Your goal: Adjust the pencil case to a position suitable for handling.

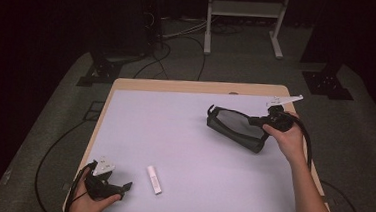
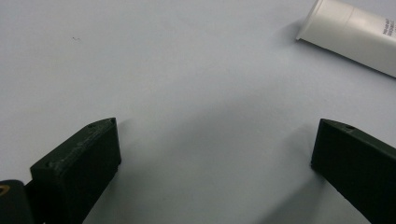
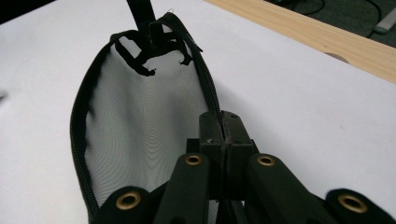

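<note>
Right gripper pinches the black mesh pouch at its zippered rim, apparently lifting that edge; pouch extends ahead of it. Left gripper spread, nothing between; white tube just beyond, untouched.

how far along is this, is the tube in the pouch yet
Not yet. Done: the mesh pouch lies unzipped, its mouth gaping. In hand: the right gripper is shut on the pouch's zippered edge, holding it open. Left: the white tube lies on the table near the front edge, beside the open, empty left gripper; it seemingly has yet to be picked up and put in.
</note>
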Demonstrator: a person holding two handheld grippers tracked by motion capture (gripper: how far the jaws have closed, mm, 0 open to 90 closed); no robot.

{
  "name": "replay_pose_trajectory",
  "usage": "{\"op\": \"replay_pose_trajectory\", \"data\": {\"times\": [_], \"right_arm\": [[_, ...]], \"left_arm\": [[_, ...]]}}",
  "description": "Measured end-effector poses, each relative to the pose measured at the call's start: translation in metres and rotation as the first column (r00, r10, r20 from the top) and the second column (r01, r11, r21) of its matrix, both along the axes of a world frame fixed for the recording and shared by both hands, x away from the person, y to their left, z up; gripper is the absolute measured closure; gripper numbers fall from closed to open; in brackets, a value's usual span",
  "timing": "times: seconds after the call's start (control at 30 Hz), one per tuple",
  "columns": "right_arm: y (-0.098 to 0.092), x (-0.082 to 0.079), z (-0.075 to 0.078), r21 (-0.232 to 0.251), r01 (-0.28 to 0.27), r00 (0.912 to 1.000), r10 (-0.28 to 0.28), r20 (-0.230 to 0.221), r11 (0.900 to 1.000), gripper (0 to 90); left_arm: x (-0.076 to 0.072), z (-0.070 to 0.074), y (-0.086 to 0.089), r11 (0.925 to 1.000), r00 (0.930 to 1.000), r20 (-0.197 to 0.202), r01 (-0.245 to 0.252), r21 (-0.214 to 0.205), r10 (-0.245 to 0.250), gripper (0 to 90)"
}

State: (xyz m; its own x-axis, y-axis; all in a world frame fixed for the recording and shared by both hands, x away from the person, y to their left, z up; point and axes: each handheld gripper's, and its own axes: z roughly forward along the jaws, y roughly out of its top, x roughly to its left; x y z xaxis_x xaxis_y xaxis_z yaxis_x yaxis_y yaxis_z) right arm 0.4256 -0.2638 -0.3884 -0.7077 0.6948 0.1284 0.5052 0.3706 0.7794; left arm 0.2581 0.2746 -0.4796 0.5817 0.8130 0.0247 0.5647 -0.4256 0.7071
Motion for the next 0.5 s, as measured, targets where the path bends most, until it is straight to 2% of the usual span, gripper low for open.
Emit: {"op": "replay_pose_trajectory", "data": {"times": [0.17, 0.5], "right_arm": [[0.007, -0.014, 0.002, -0.005, -0.015, 0.9999, 0.015, 0.0, 0.9999, 87.9], [0.018, -0.036, 0.003, -0.004, -0.011, 0.9999, 0.011, -0.004, 0.9999, 87.9]], "left_arm": [[0.0, 0.0, 0.0, 1.0, 1.0, 0.0, 0.0, 0.0, 0.0, 0.5], [0.0, 0.0, 0.0, 1.0, 1.0, 0.0, 0.002, 0.003, -0.002, 0.5]]}}
